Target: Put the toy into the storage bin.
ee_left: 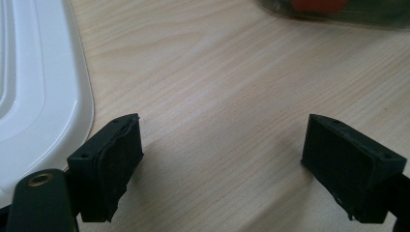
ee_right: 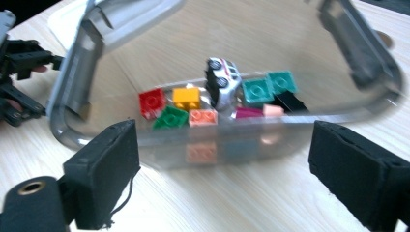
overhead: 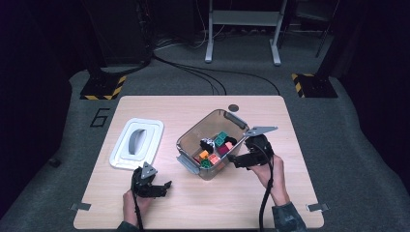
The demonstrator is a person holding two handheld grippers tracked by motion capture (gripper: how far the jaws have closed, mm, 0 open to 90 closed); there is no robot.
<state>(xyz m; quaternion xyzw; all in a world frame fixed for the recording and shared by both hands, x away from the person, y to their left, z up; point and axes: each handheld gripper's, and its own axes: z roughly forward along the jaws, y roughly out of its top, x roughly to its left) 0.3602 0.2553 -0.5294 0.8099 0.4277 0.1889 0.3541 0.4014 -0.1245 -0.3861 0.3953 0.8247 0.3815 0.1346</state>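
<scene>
While the clear bin [overhead: 209, 145] sits mid-surface holding the toy car [ee_right: 221, 81] and bricks, its lid [overhead: 137, 143] lies left, unfitted; both tools, left [overhead: 153, 186] and right [overhead: 240, 160], gape empty beside the bin.

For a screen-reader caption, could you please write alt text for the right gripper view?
A clear plastic bin on a wooden table holds coloured building bricks and a small toy car. The open right gripper faces it, nothing between its jaws.

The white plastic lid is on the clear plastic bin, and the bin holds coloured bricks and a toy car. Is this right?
Not quite: the white plastic lid lies on the wooden table, left of the clear plastic bin, as the high view shows. The coloured bricks and toy car are inside.
</scene>
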